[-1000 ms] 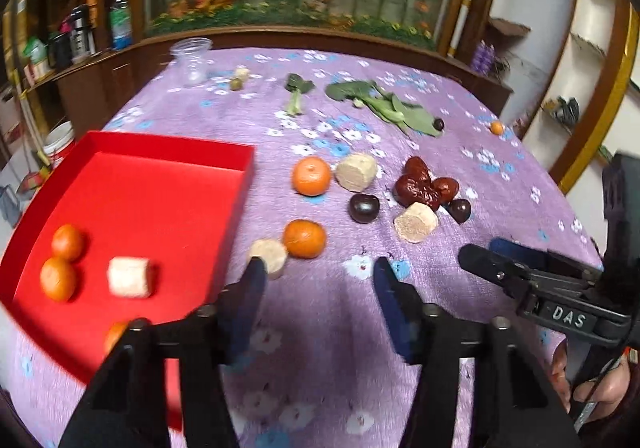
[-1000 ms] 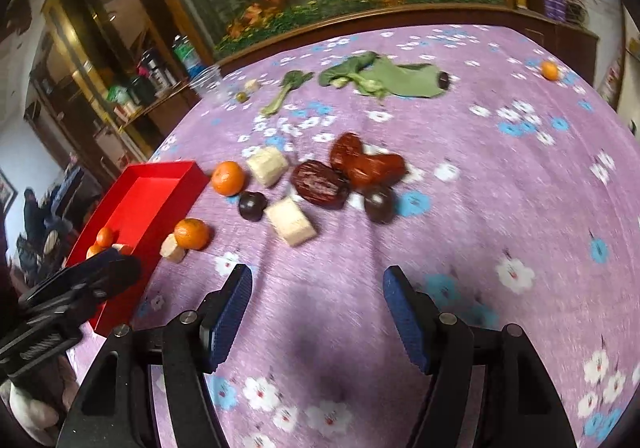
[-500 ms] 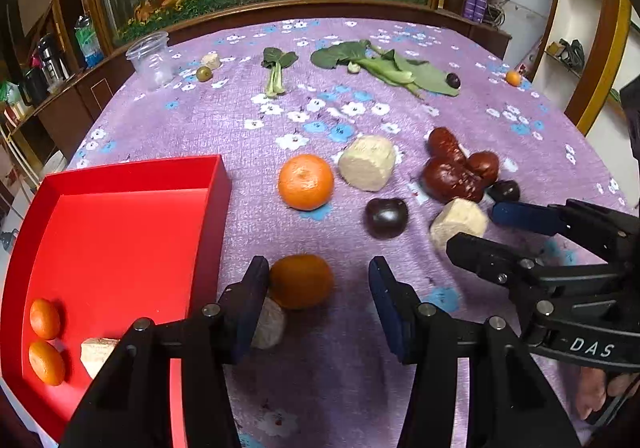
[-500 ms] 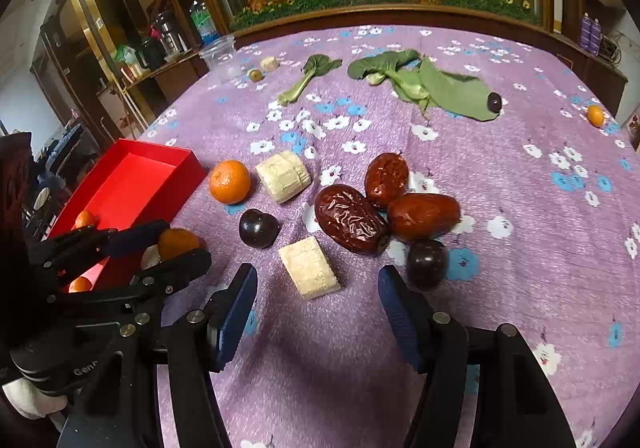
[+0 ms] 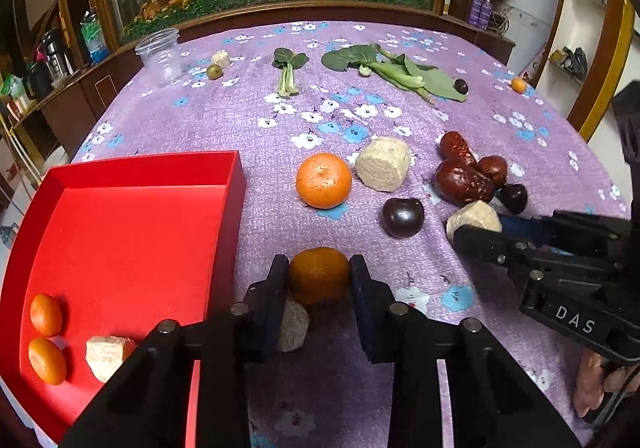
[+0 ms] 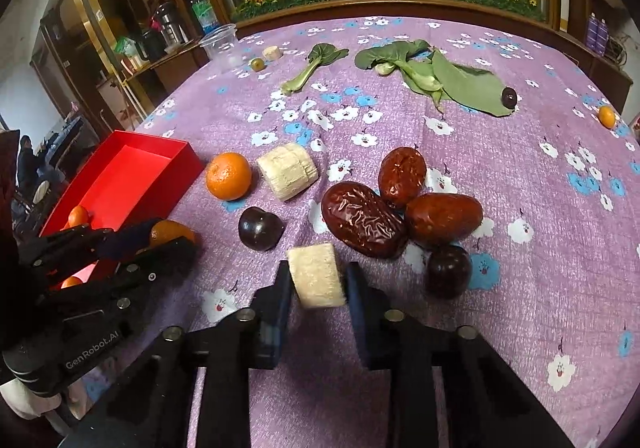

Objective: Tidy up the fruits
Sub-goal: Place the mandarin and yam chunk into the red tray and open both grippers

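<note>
The left gripper (image 5: 319,280) has just closed its jaws and now pinches a small orange (image 5: 319,275) between its blue pads, the fruit sitting low on the purple flowered tablecloth (image 5: 256,128). Just beneath its left finger lies a pale cut chunk (image 5: 294,324), partly hidden, right beside the wall of the red tray (image 5: 234,184). The right gripper (image 6: 317,284) has likewise just closed and clamps a pale cream block (image 6: 316,275) by its two sides. From the left wrist view, the right gripper reaches in from the right edge with that same block at its tips, and a bit of the person's hand (image 5: 596,380) shows below it. Inside the tray, at its near left corner, rest two small oranges (image 5: 46,338) and another pale chunk (image 5: 106,354). Beyond the grippers, in the middle of the cloth, sit a second orange (image 5: 323,180) touching a round pale chunk (image 5: 383,163), a dark plum (image 5: 402,217), and a cluster of three wrinkled red dates (image 6: 400,204) with another dark plum (image 6: 448,270) just beside them. Farther back lie leafy greens (image 5: 394,70), a clear plastic cup (image 5: 159,57), a small green fruit (image 5: 214,71), and a tiny orange (image 5: 519,84) near the far right edge.
</note>
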